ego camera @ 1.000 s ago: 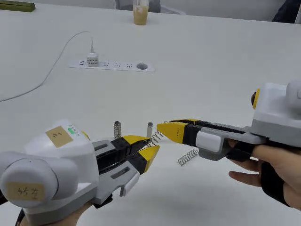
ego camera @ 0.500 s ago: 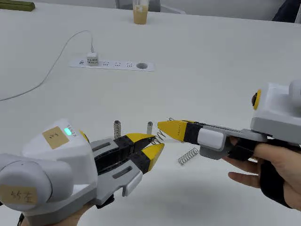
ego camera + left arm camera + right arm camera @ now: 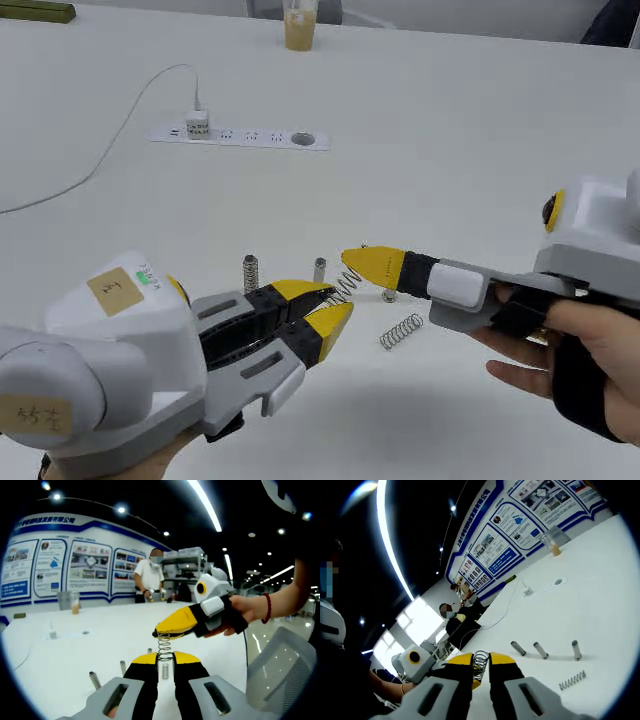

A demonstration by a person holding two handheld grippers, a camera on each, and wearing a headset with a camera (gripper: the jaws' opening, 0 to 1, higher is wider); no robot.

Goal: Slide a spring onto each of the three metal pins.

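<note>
**Head view.** The left gripper (image 3: 315, 306) comes in from the lower left and the right gripper (image 3: 362, 264) from the right, tips almost meeting above the worktop (image 3: 450, 120). The held spring (image 3: 345, 283) spans tip to tip, its long axis tilted, lower end at the left jaws. Behind it are the sprung pin (image 3: 250, 272) and the middle pin (image 3: 320, 270), which is bare. The third pin (image 3: 388, 295) is just under the right gripper. A loose spring (image 3: 402, 331) lies flat close by.

**Left gripper view.** The held spring (image 3: 164, 645) rises from the gap between this gripper's own jaws to the right gripper (image 3: 175, 625). The jaws are narrowed to the coil's width; whether they bite I cannot tell. The third pin (image 3: 165, 671) shows through the gap, in line with the coil.

**Right gripper view.** The jaws are pinched on the held spring (image 3: 480, 661), seen end-on. The three pins stand well ahead, the third pin (image 3: 576, 650) farthest right.

**Judgement.** The right gripper is nearer the third pin. The coil must stand upright before it goes on.
</note>
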